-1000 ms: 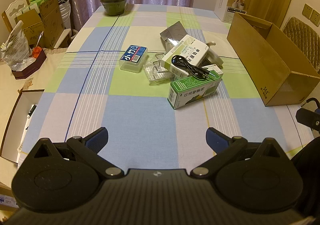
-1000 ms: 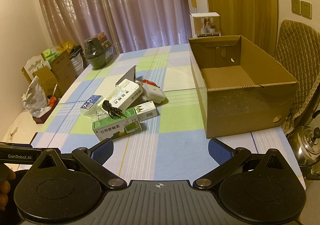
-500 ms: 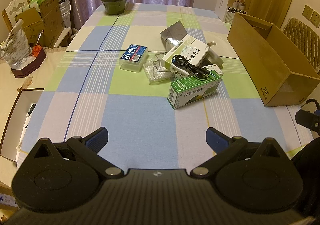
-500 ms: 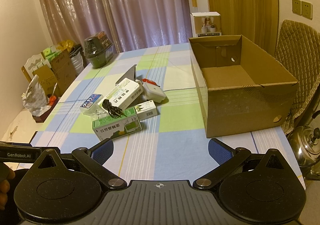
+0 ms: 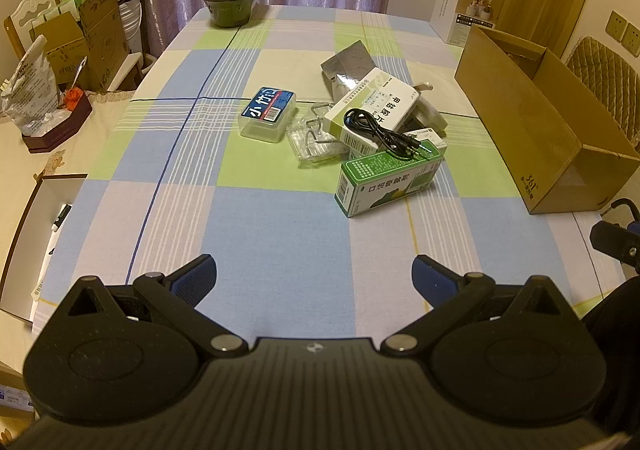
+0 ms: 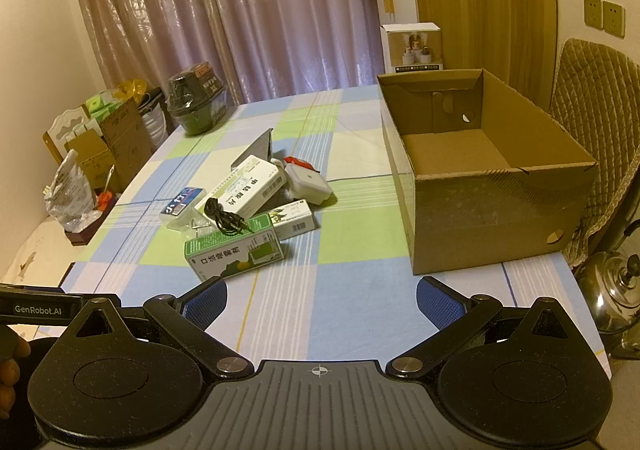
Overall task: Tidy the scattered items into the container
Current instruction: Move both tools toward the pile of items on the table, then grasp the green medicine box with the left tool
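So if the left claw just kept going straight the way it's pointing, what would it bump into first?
Probably the checked tablecloth first, since the open left claw looks angled downward. Skimming above it, it would likely meet the green rectangular carton at the pile's near edge; depth is hard to judge.

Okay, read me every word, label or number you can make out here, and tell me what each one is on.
"GenRobot.AI": on the left gripper.
"361": on the cardboard box corner.
"小竹": on the clear plastic case.
Green carton, white medicine box, small white carton, black tub: print is too small or blurred.
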Motion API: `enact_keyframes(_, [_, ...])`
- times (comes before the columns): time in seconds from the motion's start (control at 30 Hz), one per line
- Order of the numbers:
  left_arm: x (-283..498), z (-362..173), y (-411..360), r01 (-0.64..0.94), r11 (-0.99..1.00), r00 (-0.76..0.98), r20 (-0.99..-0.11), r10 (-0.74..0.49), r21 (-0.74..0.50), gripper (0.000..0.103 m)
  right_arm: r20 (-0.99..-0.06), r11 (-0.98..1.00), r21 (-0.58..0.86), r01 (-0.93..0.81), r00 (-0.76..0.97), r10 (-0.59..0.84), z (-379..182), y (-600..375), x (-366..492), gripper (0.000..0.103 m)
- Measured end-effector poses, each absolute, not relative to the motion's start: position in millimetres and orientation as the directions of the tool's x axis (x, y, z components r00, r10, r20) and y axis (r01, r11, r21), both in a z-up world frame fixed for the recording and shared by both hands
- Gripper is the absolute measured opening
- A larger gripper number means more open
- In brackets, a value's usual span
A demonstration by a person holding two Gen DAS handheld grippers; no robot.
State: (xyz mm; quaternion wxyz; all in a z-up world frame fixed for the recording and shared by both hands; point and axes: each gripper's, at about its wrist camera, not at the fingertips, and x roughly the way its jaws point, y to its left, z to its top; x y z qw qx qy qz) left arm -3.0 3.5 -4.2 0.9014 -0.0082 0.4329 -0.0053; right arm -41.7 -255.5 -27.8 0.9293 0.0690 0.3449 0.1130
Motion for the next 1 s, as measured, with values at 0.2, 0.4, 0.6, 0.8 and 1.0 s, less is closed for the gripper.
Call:
enact_keyframes(0.2, [-3,-3,4,0.010,1.000,0.629,-0.777,-0.029,-0.029,0.102,-0.625,0.960,0.229,-0.161,0.732,0.272,-25,-258,-40,0.103])
enact_keyframes(0.4, [2,2,-2,0.090,0.995,0.608,-0.788,-0.097,-0.053,0.102,-0.624,0.950,0.229,-0.212,0.717,0.311,-20,-253,-38,0.103])
enact_keyframes(0.6, [24,18,-13,0.296,0.955,0.602,-0.783,-0.159,0.034,0.102,-0.589,0.941,0.208,-0.266,0.734,0.338,-19,-245,-25,0.103])
enact_keyframes(0.8, [60,13,-5,0.454,0.885,0.584,-0.784,-0.210,0.101,0.102,-0.602,0.927,0.209,-0.312,0.706,0.373,-16,-237,7,0.103])
enact_keyframes(1.0, [99,-8,-7,0.557,0.828,0.499,-0.822,-0.273,0.063,0.096,-0.613,0.911,0.195,-0.362,0.681,0.402,-20,-223,38,0.103])
